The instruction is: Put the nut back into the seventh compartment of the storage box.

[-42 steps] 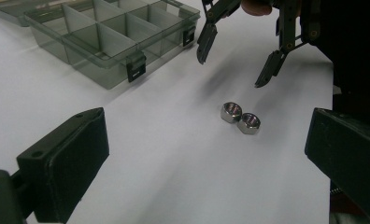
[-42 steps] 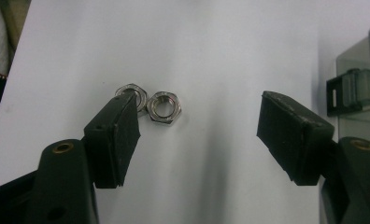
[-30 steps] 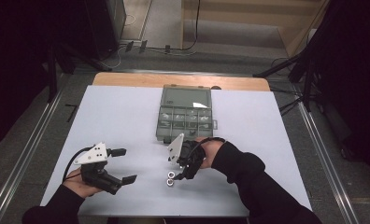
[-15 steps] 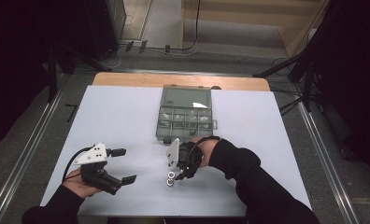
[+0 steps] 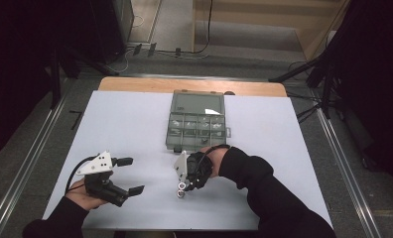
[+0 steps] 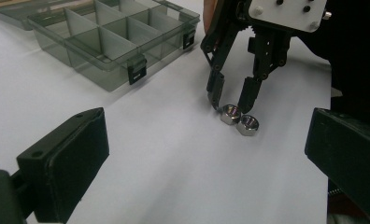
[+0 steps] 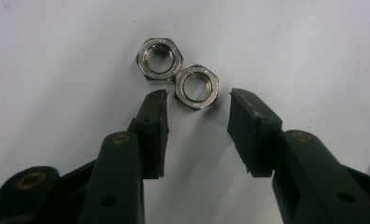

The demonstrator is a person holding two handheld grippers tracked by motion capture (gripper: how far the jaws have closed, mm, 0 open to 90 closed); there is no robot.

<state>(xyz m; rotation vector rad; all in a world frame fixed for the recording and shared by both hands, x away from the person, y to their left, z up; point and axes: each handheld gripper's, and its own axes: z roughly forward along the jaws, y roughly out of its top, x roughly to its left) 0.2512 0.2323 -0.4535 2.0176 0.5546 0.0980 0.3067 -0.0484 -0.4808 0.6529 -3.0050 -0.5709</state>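
Two steel hex nuts lie touching on the white table. My right gripper points down at them. Its jaws have just been closing and stand a little apart, one on each side of the nearer nut, with a gap showing at both pads. The other nut lies just beyond the tips. In the left gripper view the right gripper straddles that same nut, with its neighbour beside it. My left gripper rests at the front left, open and with nothing between its jaws.
A smoky clear compartment box stands open just behind the right hand, its front wall with two latches facing me. A wooden strip edges the table's far side. Dark tripod legs stand off the table's right.
The right gripper has shifted slightly left and down over the two nuts, and its jaws have narrowed. The left gripper has stayed where it was.
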